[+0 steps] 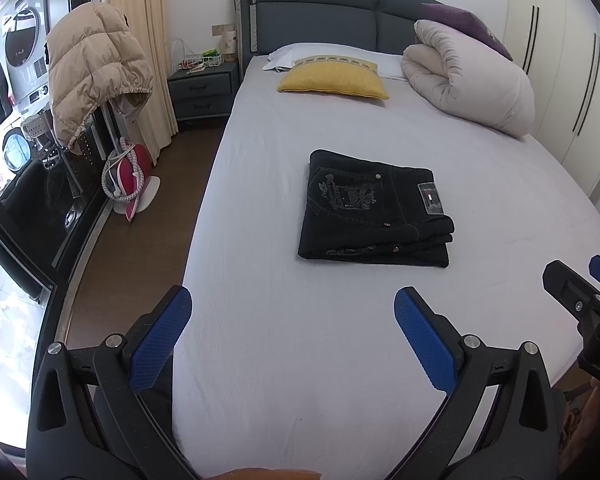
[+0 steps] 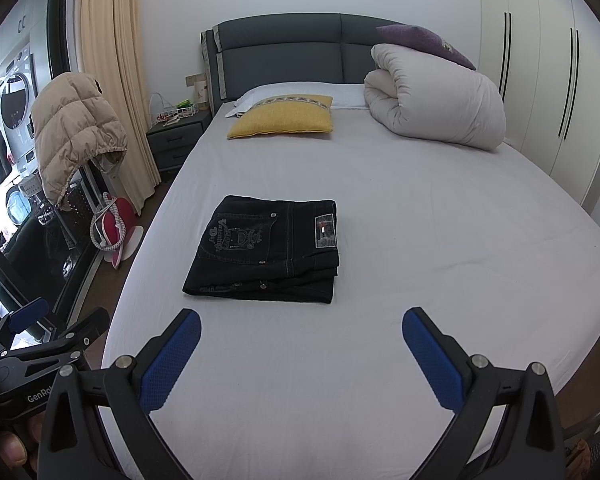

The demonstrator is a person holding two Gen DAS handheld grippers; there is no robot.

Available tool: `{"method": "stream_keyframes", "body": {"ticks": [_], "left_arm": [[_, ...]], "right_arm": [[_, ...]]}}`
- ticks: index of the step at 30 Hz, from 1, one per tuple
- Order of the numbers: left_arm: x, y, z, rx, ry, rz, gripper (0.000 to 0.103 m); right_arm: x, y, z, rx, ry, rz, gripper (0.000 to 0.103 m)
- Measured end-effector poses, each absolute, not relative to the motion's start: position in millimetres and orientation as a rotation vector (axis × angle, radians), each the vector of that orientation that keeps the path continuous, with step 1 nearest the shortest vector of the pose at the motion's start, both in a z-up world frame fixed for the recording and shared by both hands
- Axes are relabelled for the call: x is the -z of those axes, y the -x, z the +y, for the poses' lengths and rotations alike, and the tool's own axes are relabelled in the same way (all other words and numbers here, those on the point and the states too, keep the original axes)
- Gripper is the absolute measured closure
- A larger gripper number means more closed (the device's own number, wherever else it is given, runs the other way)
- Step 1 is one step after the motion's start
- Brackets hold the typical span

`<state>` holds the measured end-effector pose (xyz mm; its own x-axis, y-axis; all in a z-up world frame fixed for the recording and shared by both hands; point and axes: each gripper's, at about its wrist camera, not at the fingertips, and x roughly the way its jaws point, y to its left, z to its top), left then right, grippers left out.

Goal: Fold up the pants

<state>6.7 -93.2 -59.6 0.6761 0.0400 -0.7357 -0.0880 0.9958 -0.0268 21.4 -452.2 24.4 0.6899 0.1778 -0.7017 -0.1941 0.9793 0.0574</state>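
Black jeans (image 1: 374, 210) lie folded into a compact rectangle in the middle of the white bed sheet (image 1: 300, 340), embroidered back pocket and brand patch facing up. The same pants (image 2: 266, 252) show in the right wrist view. My left gripper (image 1: 292, 302) hovers open above the sheet, well short of the pants, nothing between its blue pads. My right gripper (image 2: 302, 322) is also open and empty, near the bed's foot. Each gripper shows at the edge of the other's view: the right gripper (image 1: 580, 292) and the left gripper (image 2: 48, 328).
A yellow pillow (image 1: 334, 80), a white pillow and a rolled white duvet (image 1: 468, 80) lie at the head of the bed. A nightstand (image 1: 202, 90), a curtain and a beige puffer jacket (image 1: 94, 68) on a rack stand left. Wardrobe doors (image 2: 540, 80) line the right side.
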Motion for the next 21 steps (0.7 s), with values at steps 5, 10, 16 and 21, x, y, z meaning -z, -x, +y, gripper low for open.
{"method": "stream_keyframes", "body": {"ticks": [5, 10, 16, 21], "left_arm": [[61.1, -6.1, -92.1, -0.07, 0.064, 0.83, 0.0], [62.4, -5.6, -90.0, -0.067, 0.069, 0.834, 0.0], [63.2, -5.6, -87.9, -0.074, 0.072, 0.839, 0.0], [62.0, -6.3, -86.3, -0.08, 0.067, 0.838, 0.0]], "right_arm": [[-24.2, -20.4, -451.6, -0.209, 0.023, 0.783, 0.0], [-25.0, -21.4, -451.9, -0.208, 0.023, 0.783, 0.0], [-22.2, -20.0, -452.9, -0.209, 0.024, 0.785, 0.0], [-21.3, -19.2, -454.0, -0.209, 0.025, 0.786, 0.0]]}}
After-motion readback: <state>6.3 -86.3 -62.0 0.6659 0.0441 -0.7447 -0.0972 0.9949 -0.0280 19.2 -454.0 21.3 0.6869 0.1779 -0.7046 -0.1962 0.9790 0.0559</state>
